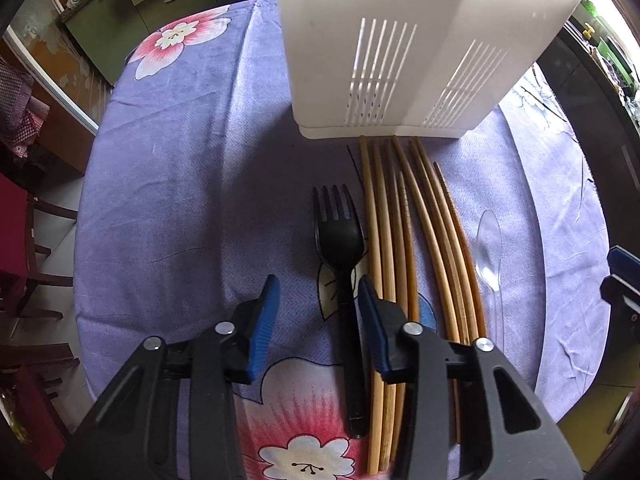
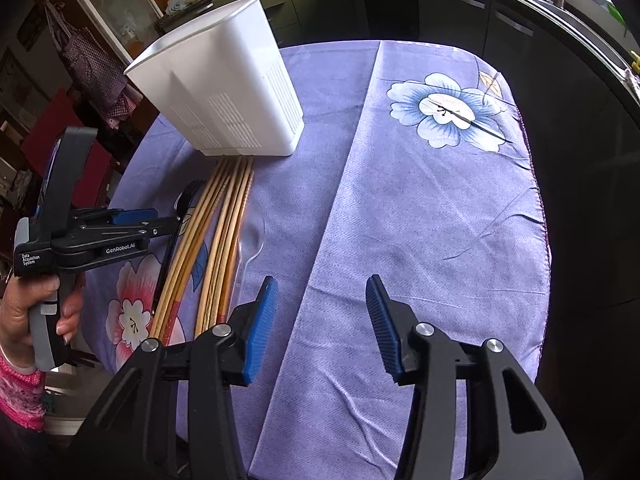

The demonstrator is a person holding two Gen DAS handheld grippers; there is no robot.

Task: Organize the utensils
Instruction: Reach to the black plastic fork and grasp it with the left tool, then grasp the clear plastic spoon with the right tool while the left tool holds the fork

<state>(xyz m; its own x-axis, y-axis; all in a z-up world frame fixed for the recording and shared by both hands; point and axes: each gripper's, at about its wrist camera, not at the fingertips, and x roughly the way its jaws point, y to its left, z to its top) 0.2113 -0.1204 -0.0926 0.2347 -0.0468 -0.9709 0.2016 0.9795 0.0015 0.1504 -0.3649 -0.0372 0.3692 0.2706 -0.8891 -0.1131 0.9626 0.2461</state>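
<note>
A black plastic fork (image 1: 340, 240) lies on the purple flowered tablecloth (image 1: 180, 200), tines towards a white slotted utensil holder (image 1: 400, 60). To its right lie several wooden chopsticks (image 1: 400, 240) and a clear plastic spoon (image 1: 490, 248). My left gripper (image 1: 319, 284) points down over the fork's handle, which lies between the open jaws, close to the right pad and not pinched. My right gripper (image 2: 323, 284) is open over bare cloth, just right of the spoon (image 2: 250, 240) and chopsticks (image 2: 216, 232). The holder (image 2: 224, 92) stands behind them.
The round table's edge (image 2: 536, 208) curves close on the right, with dark cabinets (image 2: 480, 20) beyond. A person's hand (image 2: 24, 304) holds the left gripper's handle. Dark wooden chairs (image 1: 36, 264) stand off the table's left side. Green cabinets (image 1: 120, 12) are behind.
</note>
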